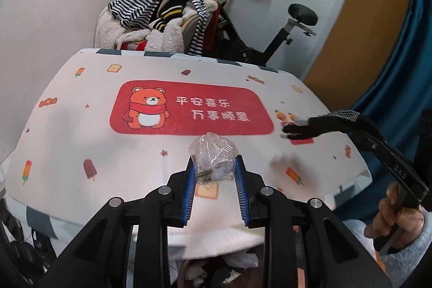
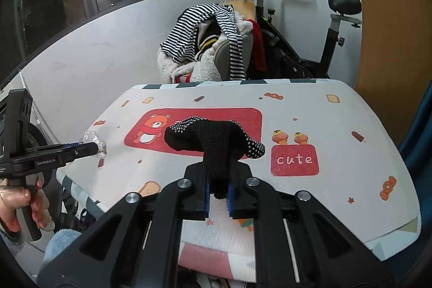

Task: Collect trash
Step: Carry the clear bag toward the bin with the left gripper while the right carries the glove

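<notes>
The counter's printed cloth (image 1: 67, 131) carries a red panel (image 1: 191, 109) with a cartoon bear and white Chinese characters: "平安喜乐" above "万事顺意". A smaller red box (image 2: 294, 160) on the same cloth reads "cute". The right claw's (image 1: 290, 131) black handle bears the letters "DAS".

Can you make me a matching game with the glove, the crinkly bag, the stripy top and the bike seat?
Things:
1. black dotted glove
2. clear plastic bag
3. striped top
4. bike seat

Where:
A. draped on the chair pile
B. pinched in the right gripper
C. behind the table, by the wall
D. pinched in the left gripper

Pairs: 1-B, 2-D, 3-A, 4-C
</notes>
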A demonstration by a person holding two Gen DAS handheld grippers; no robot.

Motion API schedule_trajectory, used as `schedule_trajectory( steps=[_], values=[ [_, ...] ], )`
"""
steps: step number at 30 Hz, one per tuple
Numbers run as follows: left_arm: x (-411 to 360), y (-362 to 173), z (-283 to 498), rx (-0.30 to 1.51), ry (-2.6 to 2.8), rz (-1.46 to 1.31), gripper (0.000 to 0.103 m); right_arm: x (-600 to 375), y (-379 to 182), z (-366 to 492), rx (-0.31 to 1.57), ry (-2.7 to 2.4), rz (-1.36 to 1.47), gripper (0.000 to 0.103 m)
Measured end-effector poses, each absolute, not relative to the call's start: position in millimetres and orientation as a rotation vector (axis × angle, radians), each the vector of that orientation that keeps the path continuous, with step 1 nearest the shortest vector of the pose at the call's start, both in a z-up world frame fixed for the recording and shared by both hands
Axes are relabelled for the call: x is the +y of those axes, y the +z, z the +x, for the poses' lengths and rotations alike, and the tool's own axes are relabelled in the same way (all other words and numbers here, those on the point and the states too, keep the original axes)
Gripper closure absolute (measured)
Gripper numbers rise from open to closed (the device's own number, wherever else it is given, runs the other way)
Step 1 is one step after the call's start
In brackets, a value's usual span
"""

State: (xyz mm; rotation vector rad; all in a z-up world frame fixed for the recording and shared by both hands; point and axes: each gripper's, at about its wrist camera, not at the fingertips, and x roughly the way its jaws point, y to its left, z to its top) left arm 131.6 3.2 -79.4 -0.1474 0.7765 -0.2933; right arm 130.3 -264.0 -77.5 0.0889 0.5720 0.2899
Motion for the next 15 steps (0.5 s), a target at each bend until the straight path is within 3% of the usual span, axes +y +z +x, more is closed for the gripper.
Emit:
schedule_trajectory(
  steps=[15],
  values=[
    [2.1, -84.6, 51.0, 0.759, -0.306, -0.177, 0.076, -255.4, -72.1, 62.7, 0.568, 0.371, 0.056, 0.090]
  ],
)
